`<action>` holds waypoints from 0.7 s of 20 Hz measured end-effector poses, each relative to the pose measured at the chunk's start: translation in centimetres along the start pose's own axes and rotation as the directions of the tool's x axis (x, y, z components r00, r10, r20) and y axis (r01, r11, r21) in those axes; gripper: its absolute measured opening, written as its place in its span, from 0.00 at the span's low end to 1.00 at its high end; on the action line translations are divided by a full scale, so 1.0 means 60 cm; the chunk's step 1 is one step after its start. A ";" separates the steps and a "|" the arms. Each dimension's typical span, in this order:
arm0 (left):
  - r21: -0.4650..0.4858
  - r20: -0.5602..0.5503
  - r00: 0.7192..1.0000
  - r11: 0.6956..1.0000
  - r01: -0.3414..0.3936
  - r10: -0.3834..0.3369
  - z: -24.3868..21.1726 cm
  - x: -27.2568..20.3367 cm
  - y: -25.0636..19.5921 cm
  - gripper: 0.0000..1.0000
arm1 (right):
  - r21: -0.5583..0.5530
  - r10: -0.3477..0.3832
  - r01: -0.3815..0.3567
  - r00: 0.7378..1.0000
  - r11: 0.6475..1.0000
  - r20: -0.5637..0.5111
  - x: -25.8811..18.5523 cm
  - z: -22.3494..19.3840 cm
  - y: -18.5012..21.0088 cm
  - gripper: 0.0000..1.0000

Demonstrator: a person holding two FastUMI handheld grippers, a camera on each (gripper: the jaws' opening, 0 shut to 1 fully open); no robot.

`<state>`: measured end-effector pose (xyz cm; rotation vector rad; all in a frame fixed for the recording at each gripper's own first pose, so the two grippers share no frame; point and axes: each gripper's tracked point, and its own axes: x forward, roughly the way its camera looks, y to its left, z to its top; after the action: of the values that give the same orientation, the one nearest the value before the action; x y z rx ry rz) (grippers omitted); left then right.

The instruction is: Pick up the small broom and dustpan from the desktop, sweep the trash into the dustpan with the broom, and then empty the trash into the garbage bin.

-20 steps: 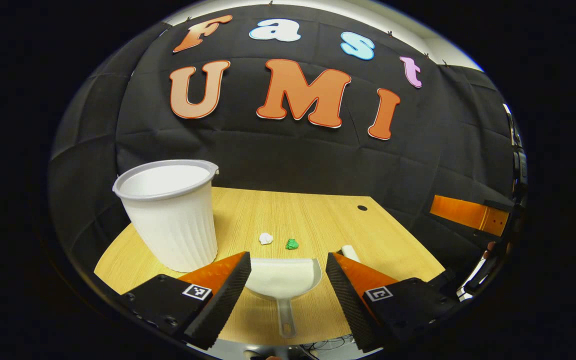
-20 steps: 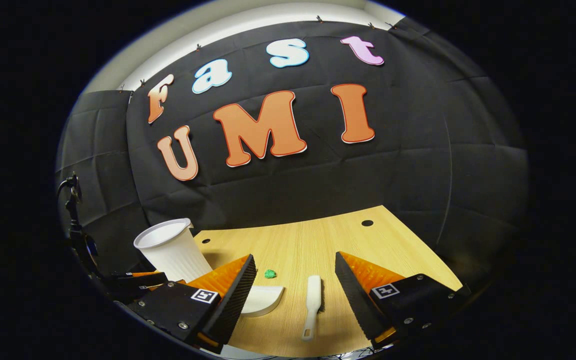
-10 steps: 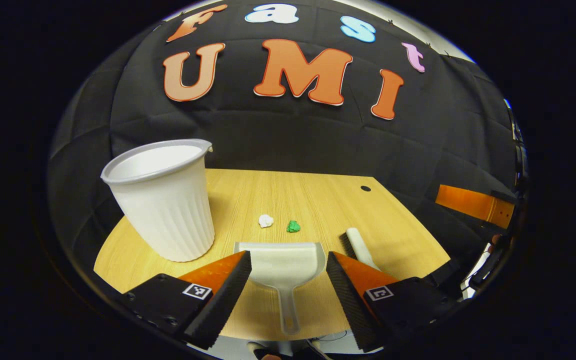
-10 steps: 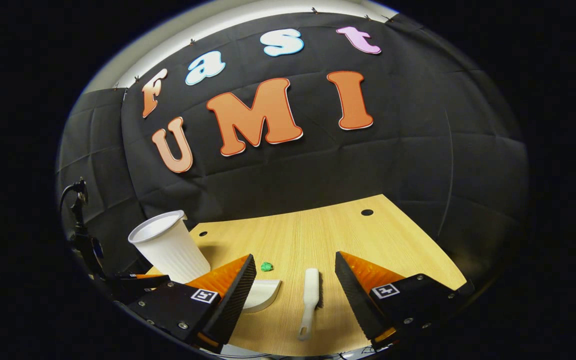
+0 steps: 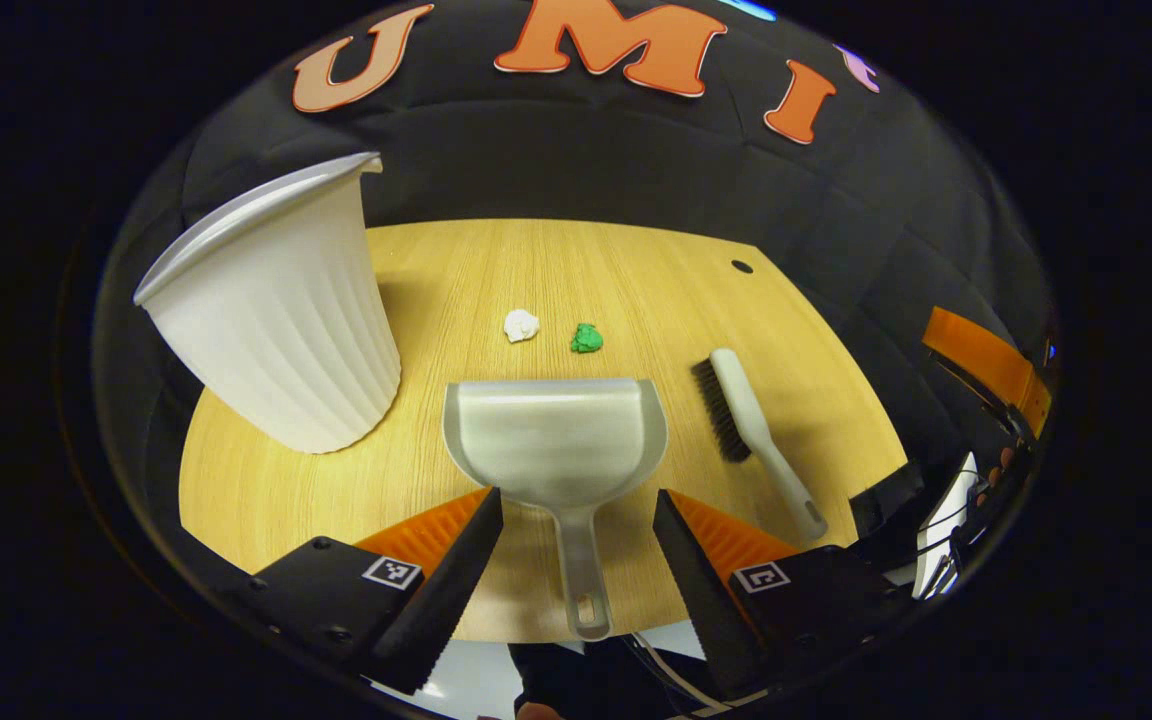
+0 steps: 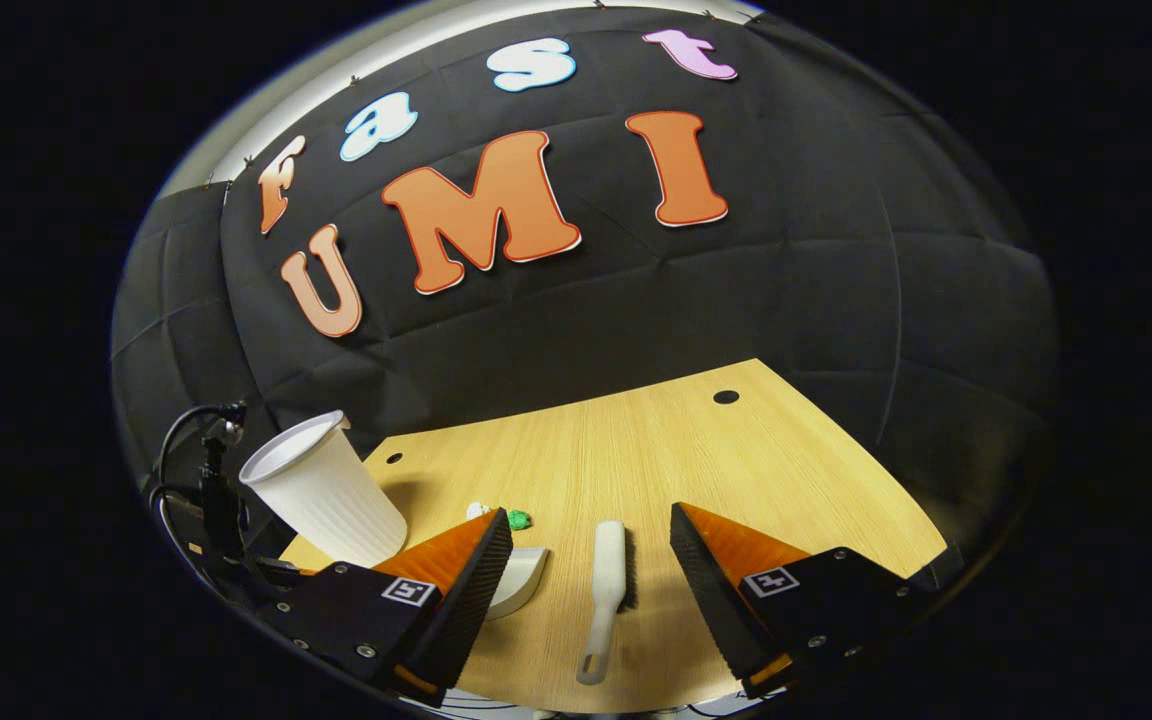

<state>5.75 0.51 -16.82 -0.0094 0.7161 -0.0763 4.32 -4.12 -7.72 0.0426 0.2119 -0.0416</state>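
Observation:
In the left gripper view a pale dustpan [image 5: 558,435] lies flat on the wooden desktop [image 5: 626,270], its handle [image 5: 581,570] pointing back between the fingers of my open left gripper [image 5: 576,535], which hovers above it. Beyond the pan's lip lie a white paper wad [image 5: 521,325] and a green wad [image 5: 586,338]. A small broom [image 5: 751,435] with dark bristles lies to the pan's right. In the right gripper view the broom [image 6: 604,585] lies lengthwise between the fingers of my open right gripper [image 6: 591,570], which hangs above it. The dustpan's edge [image 6: 521,580] and green wad [image 6: 519,519] peek out beside its left finger.
A white ribbed garbage bin [image 5: 281,310] stands at the desk's left, also seen as the bin [image 6: 321,490] in the right gripper view. Cable holes [image 5: 741,266] [image 6: 725,397] mark the desk's far side. The other gripper [image 5: 981,360] shows at the left gripper view's right edge.
The left gripper has tilted down and risen, so the dustpan, broom and trash now show in full. The right gripper has shifted slightly, keeping the broom between its open fingers.

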 end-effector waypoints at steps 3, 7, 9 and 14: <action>-0.024 -0.081 0.997 1.000 0.008 -0.010 -0.014 0.020 0.003 0.98 | 0.025 -0.003 0.003 1.000 1.000 -0.021 0.010 -0.010 -0.013 0.95; 0.012 -0.162 0.987 1.000 -0.013 0.015 -0.032 0.040 -0.002 0.98 | 0.035 -0.007 0.009 0.998 0.999 -0.057 0.026 -0.029 -0.026 0.95; 0.016 -0.205 0.979 1.000 -0.013 0.016 -0.040 0.049 -0.002 0.98 | 0.051 0.001 0.002 0.998 0.999 -0.066 0.030 -0.033 -0.028 0.95; 0.023 -0.310 0.950 0.999 -0.031 0.037 -0.059 0.069 0.003 0.98 | 0.067 0.012 -0.006 0.996 0.998 -0.089 0.042 -0.044 -0.038 0.95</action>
<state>6.56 0.42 -22.18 0.0329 1.0303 -0.0513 6.09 -6.35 -10.91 0.1125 0.2995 -0.0383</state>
